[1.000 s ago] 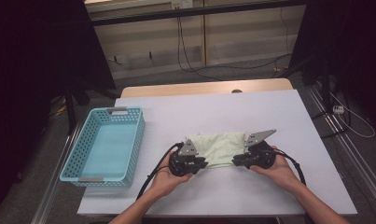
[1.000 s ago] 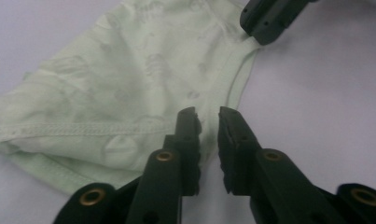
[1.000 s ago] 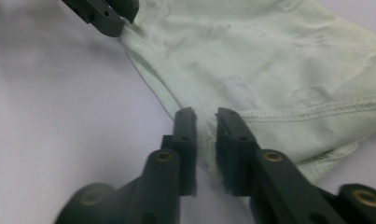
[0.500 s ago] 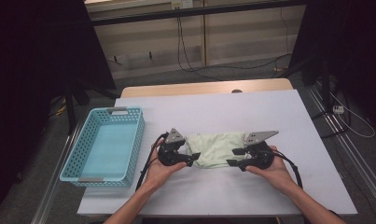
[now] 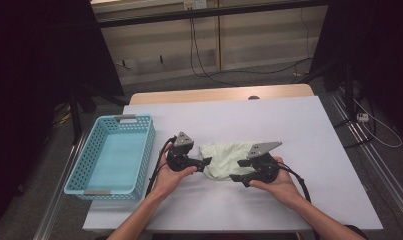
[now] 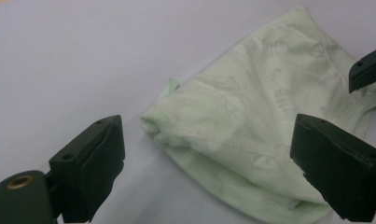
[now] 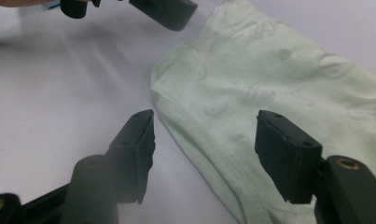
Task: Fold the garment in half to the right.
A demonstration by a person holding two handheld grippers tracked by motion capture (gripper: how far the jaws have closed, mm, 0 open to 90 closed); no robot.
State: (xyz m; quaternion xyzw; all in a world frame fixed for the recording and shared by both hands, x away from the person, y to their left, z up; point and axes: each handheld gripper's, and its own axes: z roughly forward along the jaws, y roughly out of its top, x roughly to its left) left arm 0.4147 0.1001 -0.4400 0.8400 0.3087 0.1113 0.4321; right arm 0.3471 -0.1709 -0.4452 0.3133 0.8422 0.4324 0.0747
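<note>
A pale green cloth (image 5: 223, 159) with a faint printed pattern lies folded on the white table (image 5: 294, 130), near the front middle. My left gripper (image 5: 205, 162) is at the cloth's left end, open. In the left gripper view the cloth's stitched hem (image 6: 232, 140) lies between the spread jaws of the left gripper (image 6: 206, 135), untouched. My right gripper (image 5: 240, 170) stands open at the cloth's near right. The right gripper view shows the cloth (image 7: 279, 70) with its folded edge between the parted jaws of the right gripper (image 7: 206, 123). Each gripper is held by a bare hand.
A light blue plastic basket (image 5: 147, 150) stands empty at the table's left side, close to my left hand. Cables trail from both grippers toward the front edge. Beyond the table are a dark floor, wall cables and dark stands.
Both grippers have drawn back from the cloth, the left one to the left and the right one toward the front edge. The cloth now lies more folded and compact.
</note>
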